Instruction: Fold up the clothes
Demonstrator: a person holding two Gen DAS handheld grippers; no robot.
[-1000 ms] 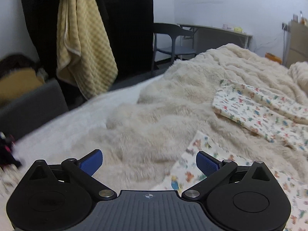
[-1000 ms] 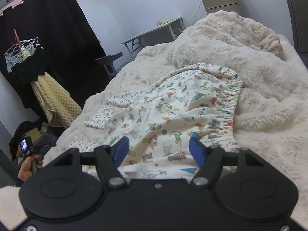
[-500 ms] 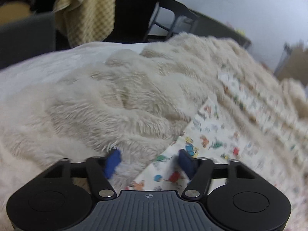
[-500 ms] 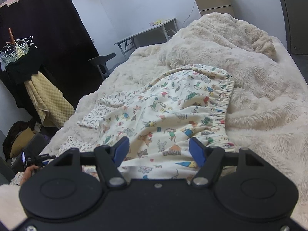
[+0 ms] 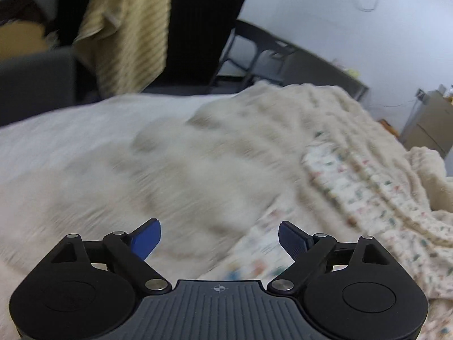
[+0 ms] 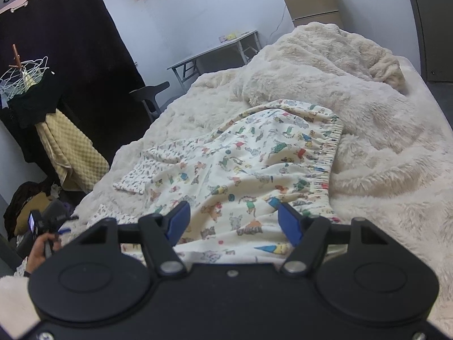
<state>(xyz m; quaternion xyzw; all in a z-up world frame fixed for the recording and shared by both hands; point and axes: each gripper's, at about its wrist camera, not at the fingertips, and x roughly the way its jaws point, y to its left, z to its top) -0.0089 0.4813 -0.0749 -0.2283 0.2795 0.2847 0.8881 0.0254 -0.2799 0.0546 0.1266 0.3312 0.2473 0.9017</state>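
Note:
Cream patterned pants with small cartoon prints lie spread on a fluffy cream blanket; the elastic waistband is at the right. My right gripper is open and empty, just above the near hem of the pants. In the blurred left wrist view, my left gripper is open and empty over the blanket, with a leg of the pants to its right. The left gripper also shows in the right wrist view, held in a hand at the bed's left edge.
A yellow towel hangs on a rack by a black curtain. A dark chair, a grey desk and a beige fridge stand beyond the bed. A grey seat is left of the bed.
The left gripper has opened wider and swung upward and left, blurring its view. The right gripper has stayed open and shifted slightly over the pants.

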